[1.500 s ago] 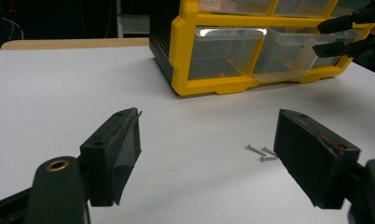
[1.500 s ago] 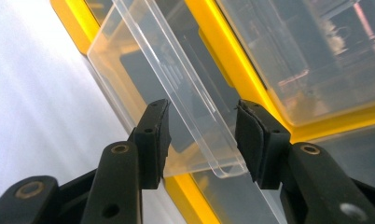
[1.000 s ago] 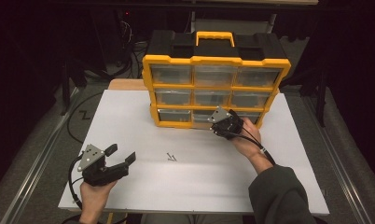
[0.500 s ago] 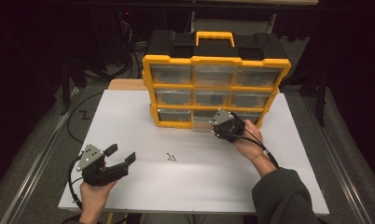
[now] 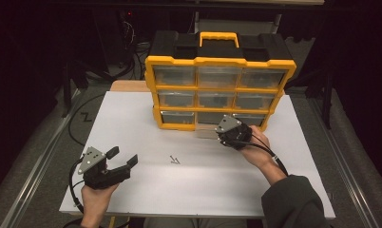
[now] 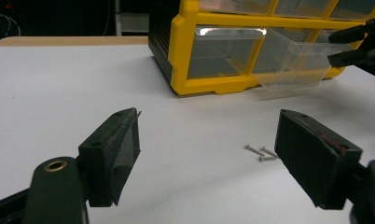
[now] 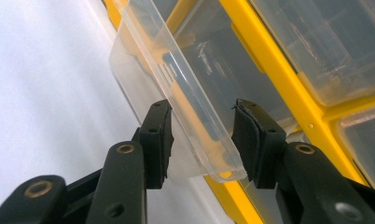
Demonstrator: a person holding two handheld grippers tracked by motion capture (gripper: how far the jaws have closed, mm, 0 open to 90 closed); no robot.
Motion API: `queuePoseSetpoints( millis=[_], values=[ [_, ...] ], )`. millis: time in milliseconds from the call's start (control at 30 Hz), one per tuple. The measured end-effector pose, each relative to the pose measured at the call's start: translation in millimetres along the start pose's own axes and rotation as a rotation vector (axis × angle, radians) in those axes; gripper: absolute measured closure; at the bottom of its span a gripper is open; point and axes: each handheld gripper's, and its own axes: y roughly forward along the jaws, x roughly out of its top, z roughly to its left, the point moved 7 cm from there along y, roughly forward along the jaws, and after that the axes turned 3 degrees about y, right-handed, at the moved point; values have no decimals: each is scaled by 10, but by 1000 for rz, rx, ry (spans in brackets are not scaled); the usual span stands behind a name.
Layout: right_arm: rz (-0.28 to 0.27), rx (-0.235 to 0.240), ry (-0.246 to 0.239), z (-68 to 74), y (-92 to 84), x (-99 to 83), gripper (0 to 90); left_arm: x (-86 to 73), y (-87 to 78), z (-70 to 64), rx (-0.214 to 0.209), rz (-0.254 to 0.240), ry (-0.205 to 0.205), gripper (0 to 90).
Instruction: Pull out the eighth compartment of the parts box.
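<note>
The organiser (image 5: 219, 85) stands at the far middle of the tabletop (image 5: 132, 118), its bottom middle drawer (image 5: 209, 129) pulled partway out toward the person. The right gripper (image 5: 227, 134) sits at that drawer's front, fingers (image 7: 157, 140) either side of its wall. Three screws (image 5: 175, 160) lie mid-tabletop, the left gripper (image 5: 125, 159) nearer the person, to their left.

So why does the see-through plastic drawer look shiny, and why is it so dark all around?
Left gripper view: a white glare streak sits on the clear plastic drawer front. Right gripper view: the pulled-out clear drawer looks streaky and soft up close. High view: the white tabletop is lit while the surrounding room stays black.
</note>
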Motion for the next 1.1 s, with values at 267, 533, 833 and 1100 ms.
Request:
queuePoseSetpoints(
  millis=[267,533,833,1100],
  values=[
    [-1,12,-7,17,-53,-20,592,-2,3,1,2,2,-2,219],
    [1,31,-2,50,-100,-40,593,-1,1,-1,1,2,-1,218],
    [-14,42,-12,82,-147,-65,588,-1,1,-3,1,3,0,218],
    [-23,44,0,118,-190,-97,583,-3,4,-1,1,3,-2,218]
  ],
)
